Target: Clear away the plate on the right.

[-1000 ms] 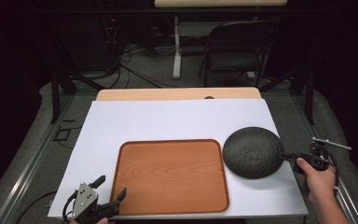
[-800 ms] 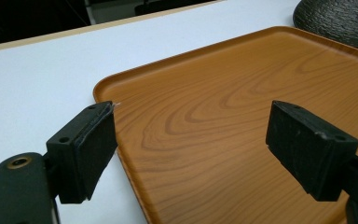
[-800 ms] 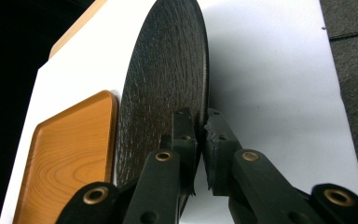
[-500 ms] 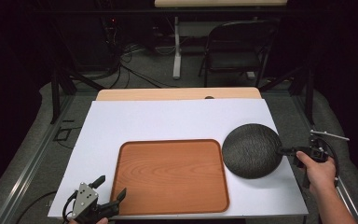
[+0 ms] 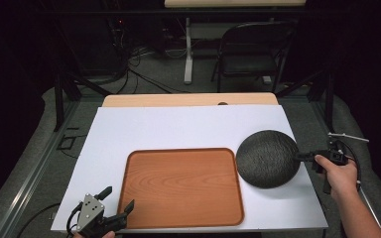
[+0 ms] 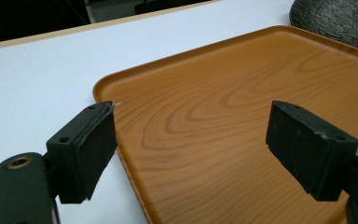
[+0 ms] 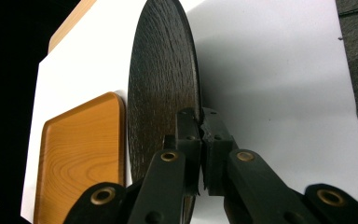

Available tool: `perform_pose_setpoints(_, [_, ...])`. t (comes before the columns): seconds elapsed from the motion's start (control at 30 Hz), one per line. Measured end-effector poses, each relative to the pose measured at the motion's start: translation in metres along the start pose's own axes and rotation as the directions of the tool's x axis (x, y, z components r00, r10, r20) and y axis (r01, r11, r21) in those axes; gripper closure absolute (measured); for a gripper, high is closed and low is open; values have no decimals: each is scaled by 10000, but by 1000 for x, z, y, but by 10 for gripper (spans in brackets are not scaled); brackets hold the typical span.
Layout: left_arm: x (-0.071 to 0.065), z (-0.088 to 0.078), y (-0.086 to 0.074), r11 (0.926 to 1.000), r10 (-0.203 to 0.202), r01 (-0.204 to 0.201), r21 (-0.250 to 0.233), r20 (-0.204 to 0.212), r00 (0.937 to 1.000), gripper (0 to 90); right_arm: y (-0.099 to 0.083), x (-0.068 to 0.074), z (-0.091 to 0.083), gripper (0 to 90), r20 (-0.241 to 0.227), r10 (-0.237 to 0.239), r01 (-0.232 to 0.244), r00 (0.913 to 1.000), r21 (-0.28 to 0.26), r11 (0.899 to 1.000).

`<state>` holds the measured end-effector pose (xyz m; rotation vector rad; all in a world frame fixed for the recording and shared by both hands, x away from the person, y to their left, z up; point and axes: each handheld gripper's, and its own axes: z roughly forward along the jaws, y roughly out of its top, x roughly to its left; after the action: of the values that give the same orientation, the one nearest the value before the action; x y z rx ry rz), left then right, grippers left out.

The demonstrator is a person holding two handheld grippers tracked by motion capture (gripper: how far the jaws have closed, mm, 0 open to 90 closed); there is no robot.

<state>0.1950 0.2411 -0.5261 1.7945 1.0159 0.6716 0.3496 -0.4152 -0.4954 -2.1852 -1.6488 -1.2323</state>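
Note:
A round dark woven placemat hangs just above the white table's right side, its edge pinched by my right gripper, which is shut on it. In the right gripper view the placemat stands on edge, clamped between the jaws. A wooden tray lies front and centre. My left gripper rests at the tray's near left corner, open with nothing between its fingers; in the left gripper view its jaws straddle the tray corner.
The white tabletop has free room behind the tray and at the left. A wooden strip runs along the far edge. A folding chair and cables stand on the floor beyond the table.
The right hand has lifted and drawn the placemat slightly up and away from the tray. The left gripper has stayed where it was.

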Motion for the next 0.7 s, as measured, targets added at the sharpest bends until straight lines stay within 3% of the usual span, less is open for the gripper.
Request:
perform_pose_setpoints(0.33, [1,0,0,10000,-35,35,5,20,10000,163,7,8,1,876,166,114,-116,9998,124,9999])
perform_pose_setpoints(0.53, [1,0,0,10000,-42,42,5,32,10000,163,13,19,-1,876,489,-369,359,9981,214,9991])
perform_pose_setpoints(0.7, [1,0,0,10000,-40,40,17,36,10000,163,17,27,0,876,674,-511,492,9964,289,9984])
